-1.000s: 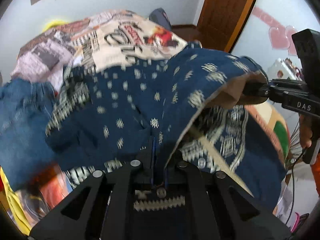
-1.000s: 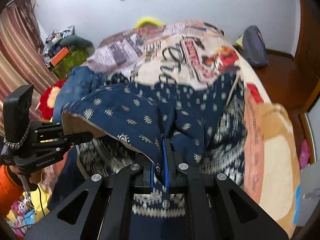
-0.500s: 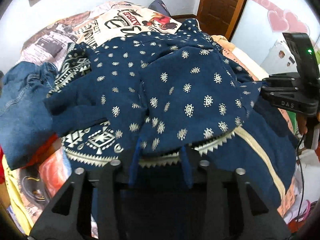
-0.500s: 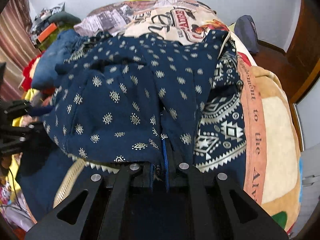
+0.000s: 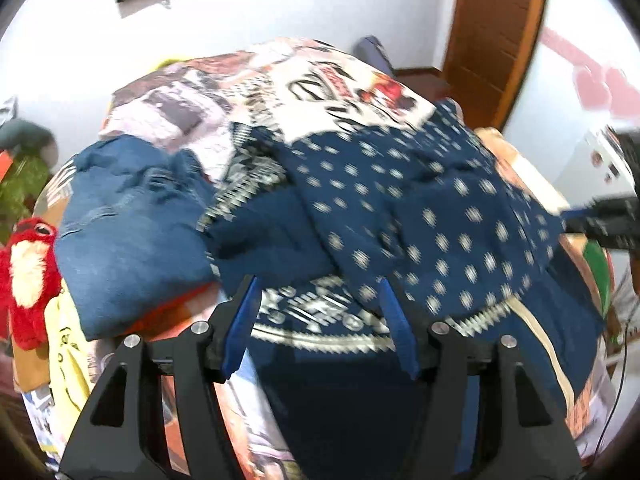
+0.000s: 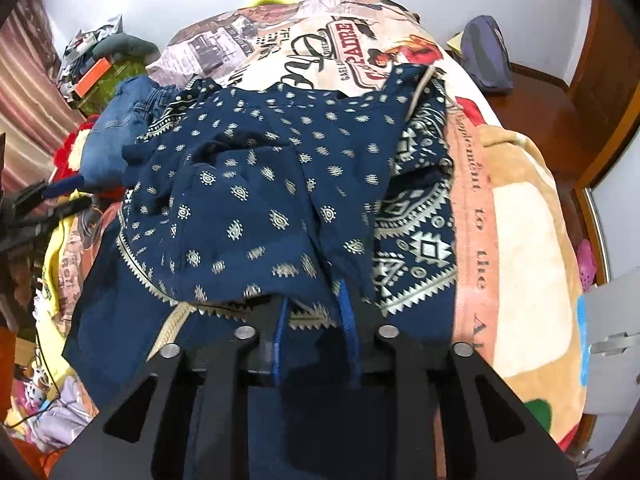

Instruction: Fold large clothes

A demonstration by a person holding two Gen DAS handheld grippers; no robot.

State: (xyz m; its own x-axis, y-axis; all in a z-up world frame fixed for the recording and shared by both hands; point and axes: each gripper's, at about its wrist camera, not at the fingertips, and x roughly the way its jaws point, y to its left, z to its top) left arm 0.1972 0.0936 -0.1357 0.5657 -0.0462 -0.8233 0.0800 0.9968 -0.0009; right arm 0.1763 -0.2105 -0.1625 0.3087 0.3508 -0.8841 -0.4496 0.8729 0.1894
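Note:
A large navy garment (image 5: 420, 220) with cream motifs lies on the bed, its upper half folded down over its patterned hem (image 6: 416, 240). My left gripper (image 5: 318, 282) hovers above the near left edge of the garment, its jaws opening, blue pads well apart and pressing on nothing. My right gripper (image 6: 313, 294) sits at the near edge of the folded layer (image 6: 248, 208). Its jaws are opening too, and the fold's edge drapes loosely over the fingertips. Each gripper shows at the edge of the other's view: the right gripper (image 5: 600, 220), the left gripper (image 6: 40, 200).
Folded jeans (image 5: 132, 232) lie left of the garment, with a red plush toy (image 5: 28, 272) and yellow cloth beyond. The printed bedspread (image 6: 320, 36) covers the bed. A dark bag (image 6: 484, 56) sits on the floor by the wooden door (image 5: 496, 40).
Both grippers were shut on the lifted fold; it now lies dropped flat on the garment. Both jaws have opened, the left first, and the left gripper has swung back and leftward.

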